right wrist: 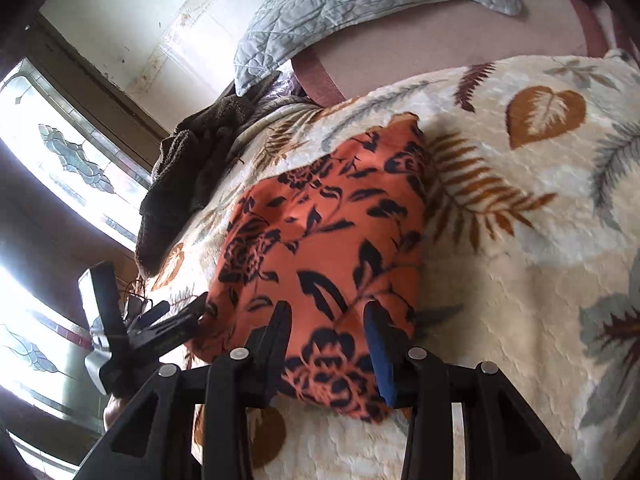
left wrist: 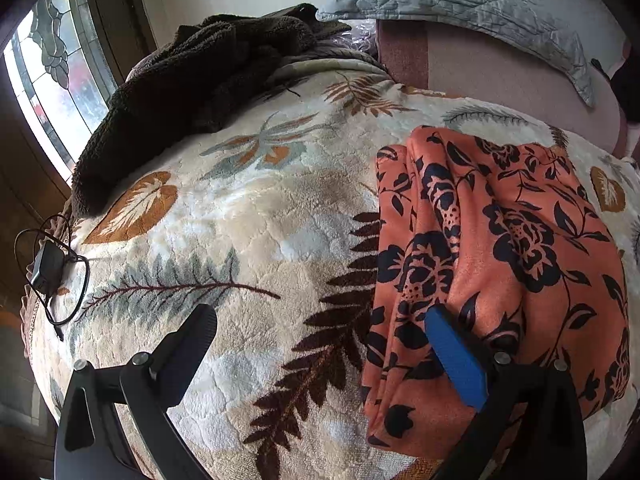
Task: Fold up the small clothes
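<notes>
Black tong arms fill the bottom of both my views. My left tongs (left wrist: 320, 344) stand wide apart: one finger hangs over the leaf-print blanket (left wrist: 248, 216), and the blue-padded finger (left wrist: 454, 356) lies across the near left part of the cloth (left wrist: 496, 248), with nothing clamped between the two.

My right tongs (right wrist: 326, 332) sit at a narrow gap over the cloth's (right wrist: 320, 232) near edge. A hump of orange fabric rises between the black finger and the blue pad (right wrist: 380, 352). The picture is smeared there, so I cannot tell whether the pads press on the fabric or merely flank it.

That cloth is orange with a dark flower print. It lies on the bed in a rough, folded rectangle, with soft ridges running along its left side. From the left view it sits right of centre; from the right view it runs away from the tongs toward the headboard end.

In the right view, the left tongs (right wrist: 176, 320) show at the cloth's near left corner.

Beyond, a dark brown fleece (left wrist: 192, 92) is heaped at the far left edge of the bed, apart from the cloth. A grey quilted pillow (left wrist: 472, 4) rests at the head. A black cable and adapter (left wrist: 48, 268) lie at the bed's left edge, near a patterned-glass window (left wrist: 52, 60).
</notes>
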